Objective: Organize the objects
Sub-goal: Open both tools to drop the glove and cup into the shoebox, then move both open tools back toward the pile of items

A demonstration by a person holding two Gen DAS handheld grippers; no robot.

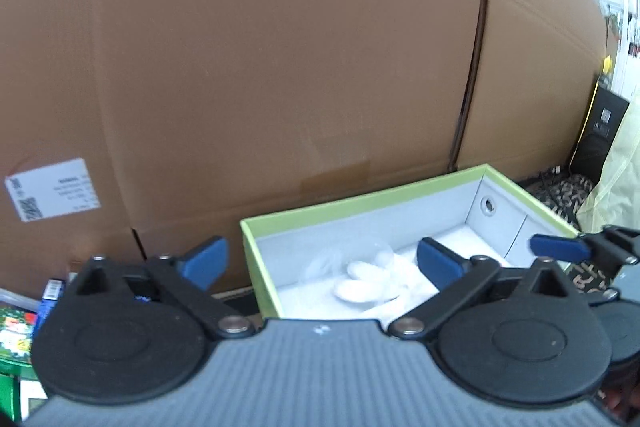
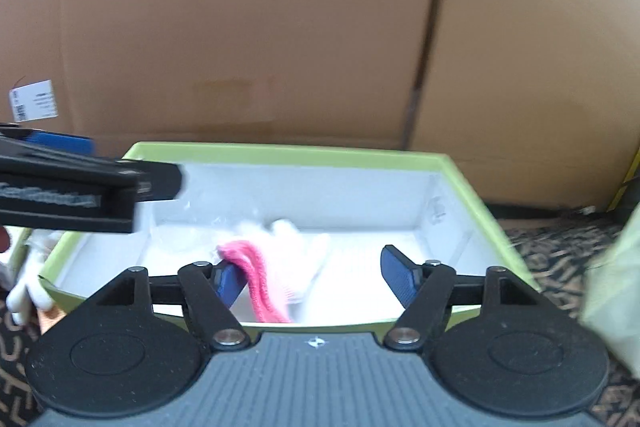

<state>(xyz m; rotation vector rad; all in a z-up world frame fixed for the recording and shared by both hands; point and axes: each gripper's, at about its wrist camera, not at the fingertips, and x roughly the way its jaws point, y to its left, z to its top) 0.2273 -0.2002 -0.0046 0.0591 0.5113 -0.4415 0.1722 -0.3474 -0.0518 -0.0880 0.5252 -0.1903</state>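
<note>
Your left gripper [image 1: 322, 265] has its blue pads spread wide apart, nothing between them. It hangs at the left end of the green-rimmed box [image 1: 360, 201], one pad outside the box wall, the other over the inside.

Your right gripper [image 2: 312, 277] also stands apart, less wide, nothing clamped. Its left fingertip [image 2: 228, 281] sits right at the pink cuff of the glove [image 2: 288, 263]; you can't tell from the blur whether pad and cuff touch.

The glove lies inside the box, on the white floor, roughly mid-box and toward the near wall in the right wrist view. It's a white knit work glove with a bright pink ribbed cuff, the cuff end nearest your right gripper, the white fingers pointing away toward the far wall. It lies flat and a bit crumpled, edges blurred.

From the left wrist view the same spot shows pale white rounded finger shapes [image 1: 366, 281] with clear crinkled plastic [image 1: 332, 263] just beside them; no pink shows from this side.

The box is open-topped, lime green outside and on the rim, grey-white inside, with a small round hole [image 1: 488, 205] in one end wall. It sits on patterned dark carpet [image 2: 560, 259], just in front of a big brown cardboard carton [image 1: 260, 67] with a white shipping label [image 1: 52, 189].

Outside the box's left end, in the right wrist view, more white fabric [image 2: 28, 279] lies on the floor, too blurred to identify.
</note>
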